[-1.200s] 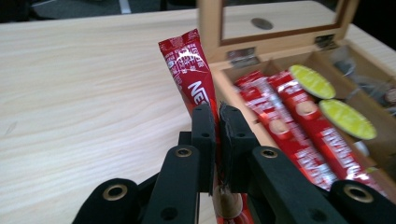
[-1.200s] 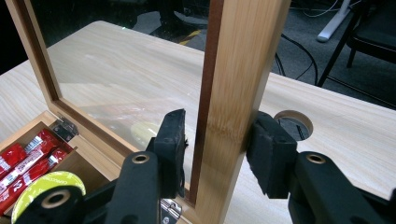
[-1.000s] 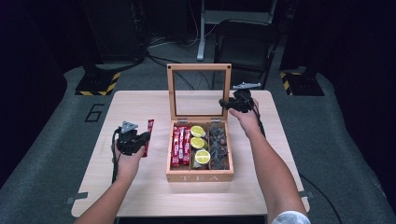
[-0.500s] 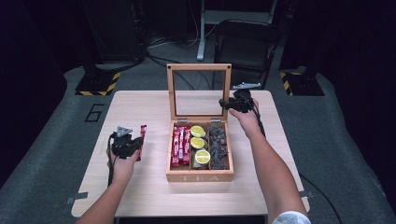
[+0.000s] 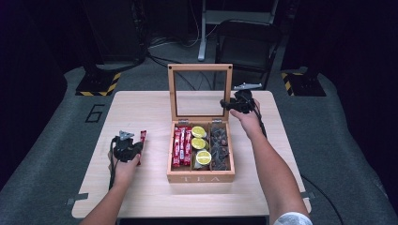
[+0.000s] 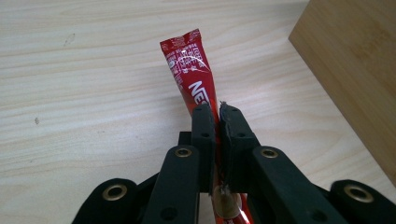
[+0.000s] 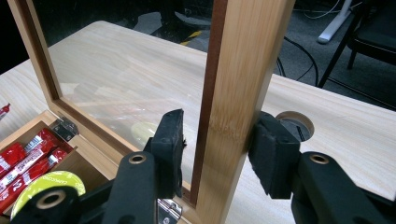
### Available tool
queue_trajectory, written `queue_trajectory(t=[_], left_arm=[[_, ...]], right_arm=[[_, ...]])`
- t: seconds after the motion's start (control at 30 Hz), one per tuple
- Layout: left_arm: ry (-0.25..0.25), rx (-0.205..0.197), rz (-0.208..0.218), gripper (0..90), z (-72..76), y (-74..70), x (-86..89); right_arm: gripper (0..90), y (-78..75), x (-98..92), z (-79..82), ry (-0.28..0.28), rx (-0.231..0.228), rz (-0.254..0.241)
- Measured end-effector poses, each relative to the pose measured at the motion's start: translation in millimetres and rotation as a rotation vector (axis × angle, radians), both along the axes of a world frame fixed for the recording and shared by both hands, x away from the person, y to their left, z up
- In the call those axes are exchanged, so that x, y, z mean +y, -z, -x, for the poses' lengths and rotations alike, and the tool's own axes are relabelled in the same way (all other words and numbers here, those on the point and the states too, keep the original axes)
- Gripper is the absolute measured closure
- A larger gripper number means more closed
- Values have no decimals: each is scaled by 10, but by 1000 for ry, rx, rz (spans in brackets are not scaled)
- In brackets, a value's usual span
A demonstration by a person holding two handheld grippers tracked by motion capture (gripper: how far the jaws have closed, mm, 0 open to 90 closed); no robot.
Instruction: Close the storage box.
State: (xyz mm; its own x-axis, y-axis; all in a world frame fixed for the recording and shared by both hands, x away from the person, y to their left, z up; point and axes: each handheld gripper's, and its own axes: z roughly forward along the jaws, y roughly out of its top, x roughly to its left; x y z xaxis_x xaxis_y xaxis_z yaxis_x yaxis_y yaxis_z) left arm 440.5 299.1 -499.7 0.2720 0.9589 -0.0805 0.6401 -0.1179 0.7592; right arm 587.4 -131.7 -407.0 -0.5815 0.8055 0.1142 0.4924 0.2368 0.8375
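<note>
Left gripper [image 6: 215, 119] is clamped on a red sachet [image 6: 194, 70], low over the table [image 5: 141, 108] just left of the tea box [image 5: 201, 177].

To do this step well, the sachet should be carried over the box wall and laid flat beside the other red sachets [image 5: 182, 146] in the left compartment, while the lid [image 7: 243, 70] is kept upright. Right gripper [image 7: 219, 144] has its jaws around the right side of the lid frame; one pad touches the wood, the other stands a little apart from the glass.
</note>
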Motion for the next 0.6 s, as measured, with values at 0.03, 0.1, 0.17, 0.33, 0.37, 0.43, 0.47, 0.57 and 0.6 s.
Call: queue_trajectory(t=[0.03,0.1,0.17,0.33,0.37,0.43,0.47,0.57,0.6], left_arm=[[5,3,-12,847,-4,11,-8],[4,10,-14,846,-3,15,-14],[-5,4,-25,846,-21,42,-17],[-2,21,-46,842,-41,74,-14],[3,35,-48,840,-39,73,-15],[-1,33,-49,835,-48,84,-25],[-5,29,-47,832,-51,91,-30],[-6,35,-51,795,-56,90,-29],[-1,42,-54,779,-56,87,-23]], right_arm=[[564,1,1,2,1,0,0],[563,3,1,1,-1,-3,0],[563,3,1,3,1,-1,-1],[563,5,0,4,-2,-4,-5],[563,6,-1,4,-2,-4,-5],[563,5,-2,4,-1,-3,-4],[563,6,-3,3,-3,-2,-5],[563,7,-7,0,-8,-8,-4],[562,5,-4,3,-4,-7,-3]])
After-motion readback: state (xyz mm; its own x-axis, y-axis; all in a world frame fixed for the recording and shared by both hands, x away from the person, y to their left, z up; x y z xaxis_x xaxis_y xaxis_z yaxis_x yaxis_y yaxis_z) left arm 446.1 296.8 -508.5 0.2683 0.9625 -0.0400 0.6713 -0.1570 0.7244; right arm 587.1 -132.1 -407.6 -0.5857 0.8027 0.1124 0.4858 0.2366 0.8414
